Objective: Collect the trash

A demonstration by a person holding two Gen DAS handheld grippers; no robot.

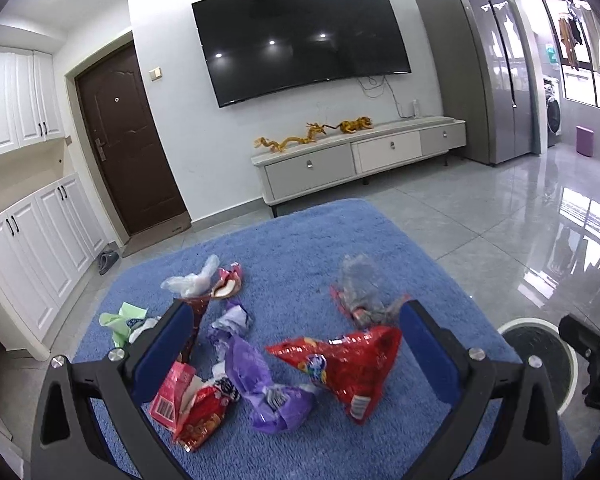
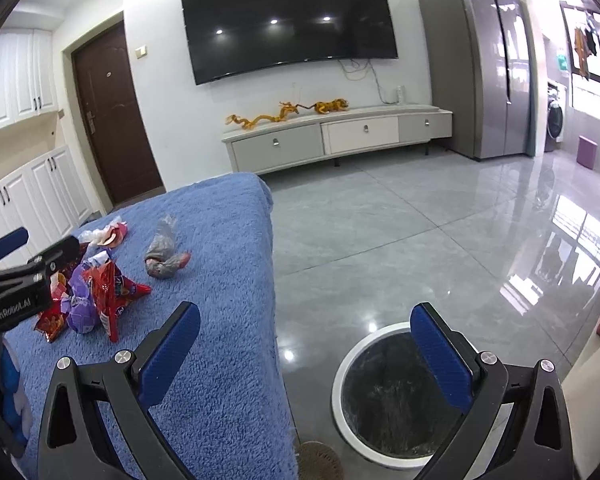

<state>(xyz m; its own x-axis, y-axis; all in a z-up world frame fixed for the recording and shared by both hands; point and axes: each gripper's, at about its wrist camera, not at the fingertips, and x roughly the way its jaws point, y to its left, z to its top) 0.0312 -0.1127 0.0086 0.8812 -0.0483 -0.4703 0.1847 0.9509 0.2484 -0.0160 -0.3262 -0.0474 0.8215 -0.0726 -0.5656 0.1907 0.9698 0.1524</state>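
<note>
**Wrappers everywhere, bin off to the side: plenty of ways to fumble this**

Left gripper point(image 1: 296, 344) has its jaws spread wide and empty, hovering over the pile on the blue fleece-covered bench point(image 1: 340, 240). The red snack bag point(image 1: 346, 364) sits right between the blue pads, with the purple wrapper point(image 1: 260, 380) just beside it and touching its tip. Close on that and, my guess, you drag the purple one along half-pinched and it drops on the way to the bin. The foil is also crinkly and puffed, so it could squirt out sideways once the pads squeeze it.

Right gripper point(image 2: 304, 352) is open and empty too, hanging over the bench edge, one pad above the fleece and the other above the white-rimmed trash bin point(image 2: 392, 396) on the floor.

Further out: a second red packet point(image 1: 196, 408) by the left pad, a green wrapper point(image 1: 122, 320) near the bench's left edge, a clear plastic scrap point(image 1: 192, 282) and a grey crumpled bag point(image 1: 360, 284) towards the far side. The green one looks easy to knock onto the floor.

The bin stands beside the bench, not under it, so a release too soon probably lands trash on the glossy tiles point(image 2: 420, 220). The two grippers are also close enough to bump.
</note>
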